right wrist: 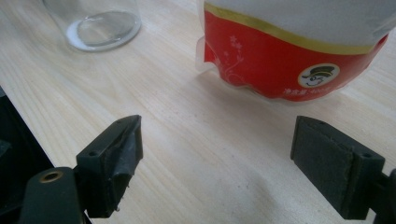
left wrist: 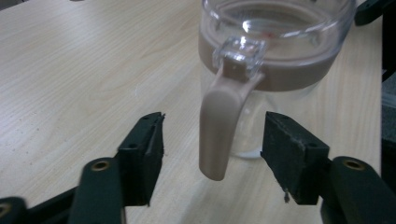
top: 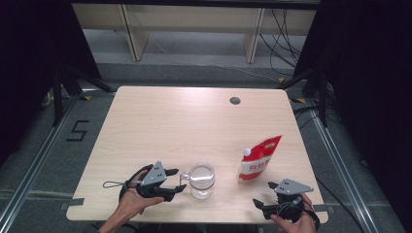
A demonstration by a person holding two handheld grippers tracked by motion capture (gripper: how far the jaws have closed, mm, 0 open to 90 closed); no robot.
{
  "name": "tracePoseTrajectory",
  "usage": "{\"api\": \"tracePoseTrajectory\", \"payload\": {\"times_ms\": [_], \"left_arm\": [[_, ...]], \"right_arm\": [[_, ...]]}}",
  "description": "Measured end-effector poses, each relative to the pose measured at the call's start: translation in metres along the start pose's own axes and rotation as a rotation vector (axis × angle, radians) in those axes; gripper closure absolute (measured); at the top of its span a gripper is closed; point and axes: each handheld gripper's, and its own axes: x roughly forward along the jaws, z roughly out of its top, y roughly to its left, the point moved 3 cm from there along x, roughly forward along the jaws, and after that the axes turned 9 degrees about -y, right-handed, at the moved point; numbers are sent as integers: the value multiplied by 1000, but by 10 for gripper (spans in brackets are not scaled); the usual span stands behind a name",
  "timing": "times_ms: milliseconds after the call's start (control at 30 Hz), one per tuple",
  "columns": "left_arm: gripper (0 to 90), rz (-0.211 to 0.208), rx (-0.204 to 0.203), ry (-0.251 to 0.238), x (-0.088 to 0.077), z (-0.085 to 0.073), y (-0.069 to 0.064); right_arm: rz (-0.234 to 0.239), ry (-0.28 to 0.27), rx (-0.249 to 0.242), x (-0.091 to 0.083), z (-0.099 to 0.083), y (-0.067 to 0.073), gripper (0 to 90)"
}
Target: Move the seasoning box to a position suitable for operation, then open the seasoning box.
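Straddling the jug's handle (left wrist: 218, 133) without touching it, the left gripper (left wrist: 212, 140) gapes. The right gripper (right wrist: 217, 154) (near the red pouch (right wrist: 289, 56)) stands wide open, holding nothing.

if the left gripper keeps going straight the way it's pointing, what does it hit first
Most likely the handle of the clear mug: it hangs between the left gripper's open jaws, untouched by either pad, with the mug body right behind it.
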Motion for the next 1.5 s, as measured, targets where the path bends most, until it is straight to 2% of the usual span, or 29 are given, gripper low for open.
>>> {"api": "tracePoseTrajectory", "payload": {"times_ms": [67, 100, 133, 200, 267, 367, 400, 433, 600, 633, 667, 767, 900, 933, 1033, 1067, 1133, 1167, 1200, 1267, 1300, 1333, 1500], "left_arm": [[350, -2, -27, -9, -5, 4, -3], [339, 1, -36, -11, -9, 6, -4], [334, -3, -40, -8, -11, 7, -5], [327, -2, -51, -5, -13, 9, -6], [318, 7, -48, -7, -14, 11, -6], [309, 4, -68, -17, -16, 14, -6], [309, -15, -55, -32, -17, 16, -4], [310, 0, -85, -36, -18, 17, -5], [315, 4, -94, -32, -20, 18, -3], [315, 5, -79, -29, -21, 18, -2], [323, 16, -113, -38, -21, 18, -3], [325, 25, -106, -29, -24, 20, -2], [351, 29, -117, -62, -28, 26, 0], [395, 23, -86, -64, -30, 29, 2], [462, 19, -87, -72, -30, 30, 1], [505, 21, -51, -63, -30, 30, 1], [539, 25, -54, -64, -29, 30, -1], [593, 22, -36, -61, -29, 31, 0], [680, 28, -38, -78, -28, 32, -2], [707, 34, -23, -83, -28, 33, -2], [759, 38, -30, -98, -28, 34, -4], [821, 42, -19, -100, -29, 37, -4], [890, 41, -12, -119, -26, 42, -5]], "right_arm": [[6, -8, -21, 0, 1, 0, 178], [28, -2, -22, 1, 1, 1, 180], [12, -10, -38, 1, 1, 0, 180], [28, -9, -33, 1, 2, 2, 181], [27, -5, -30, 1, 2, 2, 181], [15, -6, -37, 1, 2, 2, 182], [17, -3, -38, 1, 1, 1, 183], [11, 5, -7, 1, 1, 4, 183], [12, -4, -38, 2, 1, 2, 188], [11, -3, -39, 2, 1, 2, 188], [13, -5, -44, 2, 2, 2, 191], [15, -3, -48, 2, 2, 2, 193], [11, -9, -48, 2, 3, 2, 193], [8, -7, -47, 1, 3, 2, 193], [14, -3, -55, 1, 2, 2, 197], [20, -6, -59, 1, 3, 3, 212], [26, -11, -71, 2, 3, 3, 217], [27, -12, -70, 2, 3, 3, 217], [19, -9, -64, 2, 3, 4, 216], [21, -11, -64, 2, 3, 4, 216], [23, -12, -66, 2, 3, 4, 219], [28, -9, -64, 1, 3, 4, 232], [25, -12, -63, 1, 4, 6, 246]]}}
